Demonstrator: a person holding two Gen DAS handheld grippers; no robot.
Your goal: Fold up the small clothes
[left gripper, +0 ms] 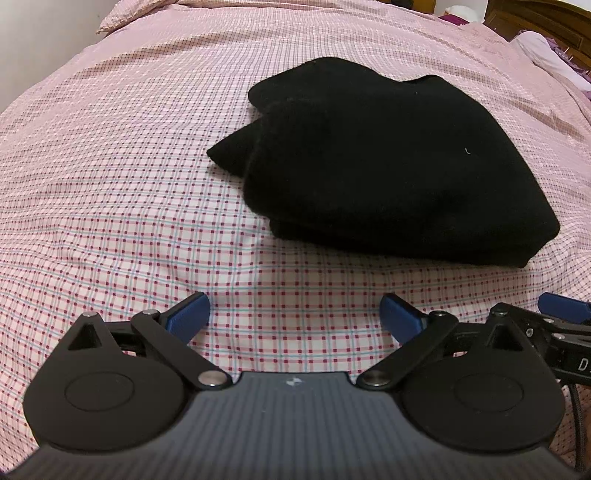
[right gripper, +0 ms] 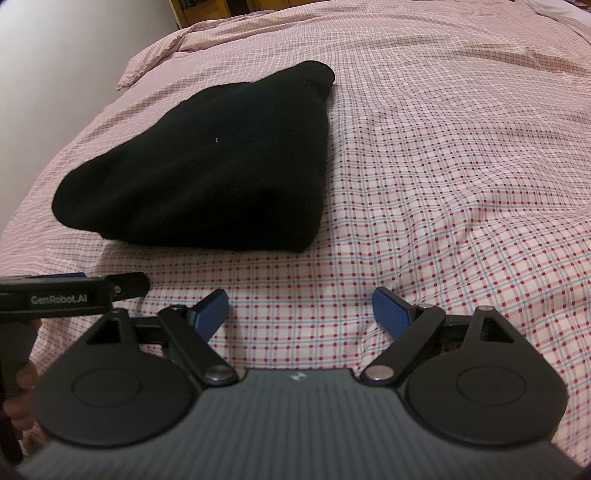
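Note:
A black garment point(left gripper: 388, 166) lies folded in a thick stack on the pink checked bedspread point(left gripper: 129, 184). It also shows in the right wrist view point(right gripper: 207, 162), ahead and to the left. My left gripper point(left gripper: 293, 312) is open and empty, hovering over bare bedspread short of the garment's near edge. My right gripper point(right gripper: 299, 306) is open and empty, over the bedspread point(right gripper: 461, 184) to the right of the garment. The right gripper shows at the right edge of the left wrist view point(left gripper: 561, 314), and the left gripper shows at the left of the right wrist view point(right gripper: 74, 291).
A pillow point(left gripper: 546, 51) and a dark wooden headboard point(left gripper: 535, 18) are at the far right. A white wall point(left gripper: 37, 37) runs along the bed's left side. The bedspread's far edge folds up near the wall point(right gripper: 155, 51).

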